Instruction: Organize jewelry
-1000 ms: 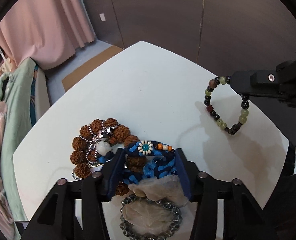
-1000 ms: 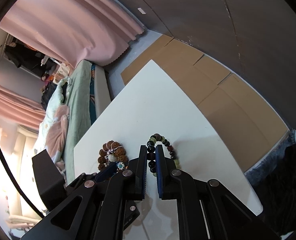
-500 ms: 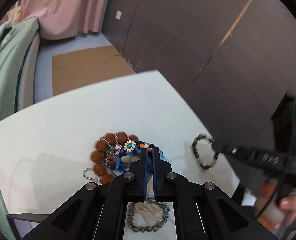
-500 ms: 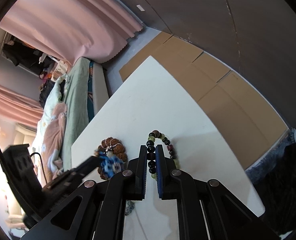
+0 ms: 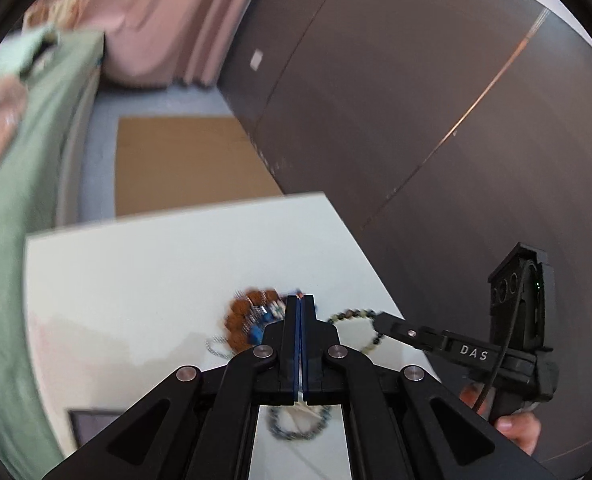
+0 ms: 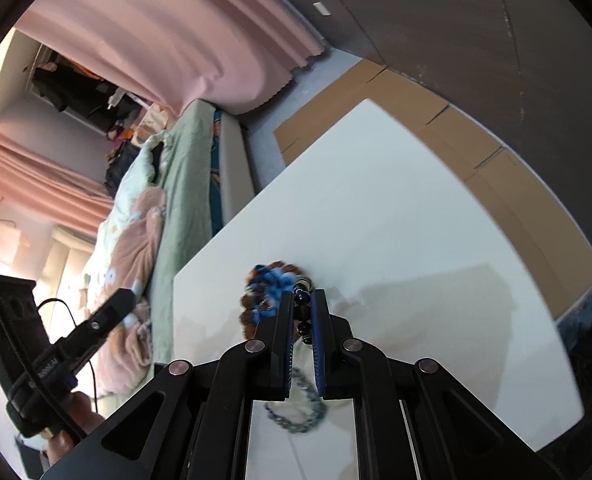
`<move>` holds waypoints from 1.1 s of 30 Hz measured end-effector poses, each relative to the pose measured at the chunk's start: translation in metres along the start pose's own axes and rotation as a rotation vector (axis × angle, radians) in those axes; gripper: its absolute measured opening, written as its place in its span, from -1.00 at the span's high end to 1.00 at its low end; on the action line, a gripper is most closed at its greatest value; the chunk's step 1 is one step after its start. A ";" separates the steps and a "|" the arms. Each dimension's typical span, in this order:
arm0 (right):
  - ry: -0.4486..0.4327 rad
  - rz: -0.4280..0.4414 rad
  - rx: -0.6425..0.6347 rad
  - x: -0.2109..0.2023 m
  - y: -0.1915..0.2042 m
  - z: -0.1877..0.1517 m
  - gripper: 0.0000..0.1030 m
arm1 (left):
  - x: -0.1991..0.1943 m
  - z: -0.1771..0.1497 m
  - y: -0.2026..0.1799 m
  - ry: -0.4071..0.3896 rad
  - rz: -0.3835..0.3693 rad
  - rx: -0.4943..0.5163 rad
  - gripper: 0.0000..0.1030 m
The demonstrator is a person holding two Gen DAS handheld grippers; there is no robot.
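Note:
My left gripper (image 5: 300, 298) is shut, raised above the white table (image 5: 136, 280); I cannot see anything between its fingers. Below its tip lies a blurred pile of brown seed beads (image 5: 242, 316) and blue woven jewelry (image 5: 256, 334). My right gripper (image 6: 303, 294) is shut on a bracelet of dark and green beads (image 6: 302, 312), which hangs over the pile (image 6: 272, 284). The bracelet (image 5: 354, 316) and right gripper (image 5: 380, 320) also show in the left wrist view. A grey bead bracelet (image 5: 296, 426) on a pale pouch lies near me.
The left gripper's body (image 6: 76, 336) and a hand show at the lower left of the right wrist view. A bed with green bedding (image 6: 156, 208) stands left of the table. Brown cardboard (image 6: 496, 184) lies on the floor beyond the table. A dark wall and pink curtains stand behind.
My left gripper closed at the blue bracelet and rose away from the pile, swinging up. My right gripper carried the beaded bracelet left, over the pile.

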State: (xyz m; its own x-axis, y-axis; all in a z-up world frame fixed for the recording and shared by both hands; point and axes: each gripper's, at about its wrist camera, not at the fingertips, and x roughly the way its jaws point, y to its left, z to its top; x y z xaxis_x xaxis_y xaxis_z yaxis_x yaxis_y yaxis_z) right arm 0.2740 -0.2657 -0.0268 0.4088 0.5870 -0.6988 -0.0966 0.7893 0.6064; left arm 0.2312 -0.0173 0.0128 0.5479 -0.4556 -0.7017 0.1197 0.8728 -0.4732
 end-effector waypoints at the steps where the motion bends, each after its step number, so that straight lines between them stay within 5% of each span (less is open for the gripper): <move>1: 0.004 0.006 -0.003 0.003 0.003 -0.001 0.81 | 0.007 0.000 0.002 0.031 -0.009 -0.023 0.98; 3: 0.005 0.007 -0.007 0.004 0.006 -0.002 0.81 | 0.022 0.000 0.001 0.099 -0.004 -0.054 0.84; 5: -0.001 0.007 -0.006 0.003 0.005 -0.001 0.81 | 0.028 -0.001 -0.005 0.099 0.014 -0.045 0.31; 6: -0.005 0.008 -0.001 0.001 0.003 0.000 0.81 | 0.030 0.000 -0.009 0.094 0.017 -0.037 -0.30; 7: -0.010 0.011 0.005 -0.001 0.001 0.000 0.81 | 0.030 0.000 -0.011 0.090 0.012 -0.037 -0.70; 8: -0.015 0.012 0.009 -0.003 0.000 0.001 0.81 | 0.032 0.000 -0.014 0.078 0.000 -0.045 -0.74; 17: -0.057 0.047 0.050 -0.028 -0.019 0.008 0.81 | 0.057 0.001 -0.029 0.076 0.179 0.024 -0.73; 23: -0.063 0.074 0.096 -0.039 -0.038 0.010 0.81 | 0.088 0.004 -0.031 0.118 0.261 0.067 -0.40; 26: -0.068 0.083 0.099 -0.043 -0.042 0.012 0.81 | 0.105 0.000 -0.030 0.147 0.316 0.101 -0.03; 28: -0.071 0.086 0.100 -0.044 -0.042 0.012 0.81 | 0.111 -0.004 -0.027 0.170 0.324 0.109 0.45; 33: -0.057 0.096 0.094 -0.042 -0.040 0.013 0.81 | 0.095 -0.007 -0.029 0.119 0.320 0.150 0.64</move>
State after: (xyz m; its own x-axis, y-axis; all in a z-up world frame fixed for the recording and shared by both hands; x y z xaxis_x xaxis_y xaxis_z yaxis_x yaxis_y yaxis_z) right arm 0.2722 -0.3240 -0.0173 0.4530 0.6458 -0.6146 -0.0532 0.7077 0.7045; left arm 0.2739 -0.0874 -0.0441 0.4782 -0.1647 -0.8627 0.0822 0.9863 -0.1427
